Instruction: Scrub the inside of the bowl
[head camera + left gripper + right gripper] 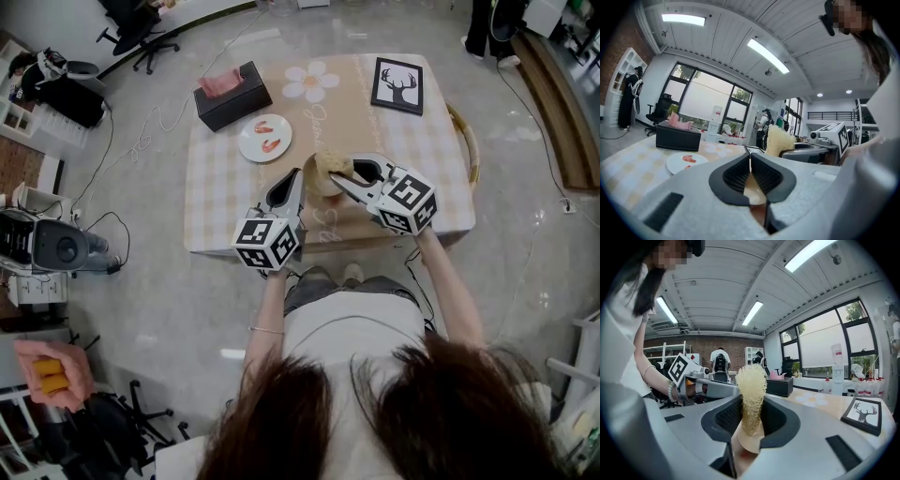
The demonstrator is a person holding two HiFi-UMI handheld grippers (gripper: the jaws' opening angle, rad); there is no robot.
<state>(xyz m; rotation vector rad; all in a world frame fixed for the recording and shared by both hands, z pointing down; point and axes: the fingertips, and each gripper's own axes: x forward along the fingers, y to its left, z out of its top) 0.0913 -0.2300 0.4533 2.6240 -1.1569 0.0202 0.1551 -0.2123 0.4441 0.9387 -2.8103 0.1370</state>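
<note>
A tan bowl is held tipped up above the table's near edge, between the two grippers. My left gripper is shut on the bowl's thin rim, which fills the slit between its pads. My right gripper is shut on a pale yellow mesh scrubber that stands up out of its jaws. In the head view the scrubber lies against the bowl's upper part. The bowl's tan surface shows just below the scrubber. From the left gripper view the scrubber and the right gripper's body are close ahead.
The table has a checked cloth. On it are a white plate with red bits, a black tissue box and a framed deer picture. A speaker and cables lie on the floor at left.
</note>
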